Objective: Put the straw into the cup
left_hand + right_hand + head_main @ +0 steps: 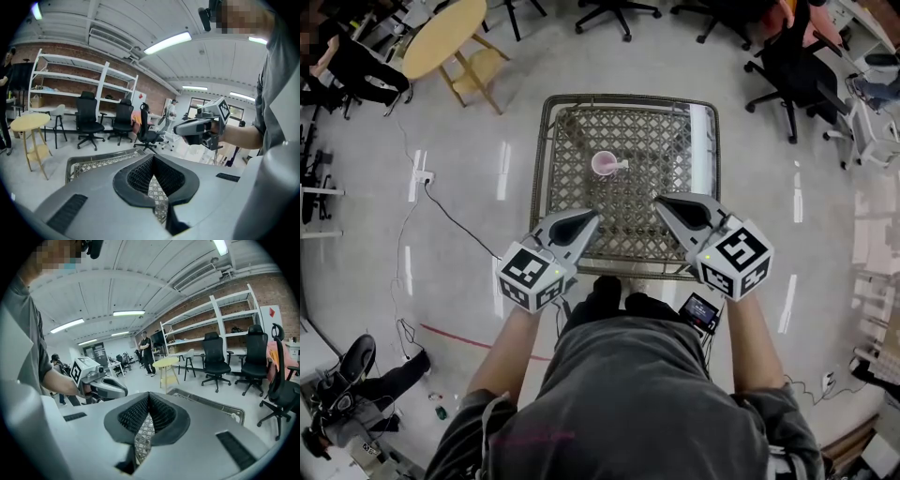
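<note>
A pink cup (605,163) stands upright near the middle of the lattice-topped table (547,150). A short pale piece juts from the cup's right rim; I cannot tell if it is the straw. My left gripper (592,217) hovers over the table's near edge, shut and empty. My right gripper (661,201) hangs beside it to the right, also shut with nothing in it. Both point toward the cup from well short of it. In the left gripper view the jaws (152,159) meet, with the right gripper (180,127) ahead. The right gripper view shows its own tips (149,397) closed.
Office chairs (787,70) stand beyond and right of the table. A round yellow table (442,33) with a stool is at the far left. A cable (450,220) crosses the floor on the left. Shelving (220,317) lines the brick wall, with people in the room.
</note>
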Motion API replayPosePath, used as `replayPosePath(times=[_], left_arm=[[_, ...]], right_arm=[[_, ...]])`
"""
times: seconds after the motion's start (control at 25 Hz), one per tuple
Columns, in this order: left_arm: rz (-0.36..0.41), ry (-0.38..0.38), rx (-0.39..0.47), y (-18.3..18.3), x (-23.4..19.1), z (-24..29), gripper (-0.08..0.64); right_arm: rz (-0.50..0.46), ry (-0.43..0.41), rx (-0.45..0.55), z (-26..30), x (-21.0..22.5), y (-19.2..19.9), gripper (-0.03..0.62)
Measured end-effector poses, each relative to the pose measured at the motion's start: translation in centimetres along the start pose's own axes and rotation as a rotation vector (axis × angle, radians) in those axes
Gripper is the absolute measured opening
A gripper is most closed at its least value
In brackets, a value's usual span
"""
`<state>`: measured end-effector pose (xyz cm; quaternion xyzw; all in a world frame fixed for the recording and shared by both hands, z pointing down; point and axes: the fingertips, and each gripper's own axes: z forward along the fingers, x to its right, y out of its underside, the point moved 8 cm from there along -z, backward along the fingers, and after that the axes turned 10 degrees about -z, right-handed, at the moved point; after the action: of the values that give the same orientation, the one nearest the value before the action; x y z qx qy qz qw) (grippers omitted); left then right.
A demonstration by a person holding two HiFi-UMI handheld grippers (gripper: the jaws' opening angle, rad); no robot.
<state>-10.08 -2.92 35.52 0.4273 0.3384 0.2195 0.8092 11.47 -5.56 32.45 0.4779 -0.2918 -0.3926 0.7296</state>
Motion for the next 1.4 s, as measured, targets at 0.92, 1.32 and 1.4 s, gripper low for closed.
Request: replayPosePath(times=[0.92,1.32,1.4], left_arm=[[0.027,-0.001,0.005,0.2,1.2,-0.1,0.011],[0.030,-0.002,-0.001,-0.2,0.9,0.5,0.011],[0.033,-0.001,-0.002,-0.3,1.0,0.5,0.011]], right_arm=[[0.002,-0.002,-0.039,-0.3,-0.7,1.0,0.014],[-0.004,-0.011,-0.048,0.0,0.0,0.9,0.014],[-0.006,-0.013,-0.049,0.0,0.0,0.9,0.014]])
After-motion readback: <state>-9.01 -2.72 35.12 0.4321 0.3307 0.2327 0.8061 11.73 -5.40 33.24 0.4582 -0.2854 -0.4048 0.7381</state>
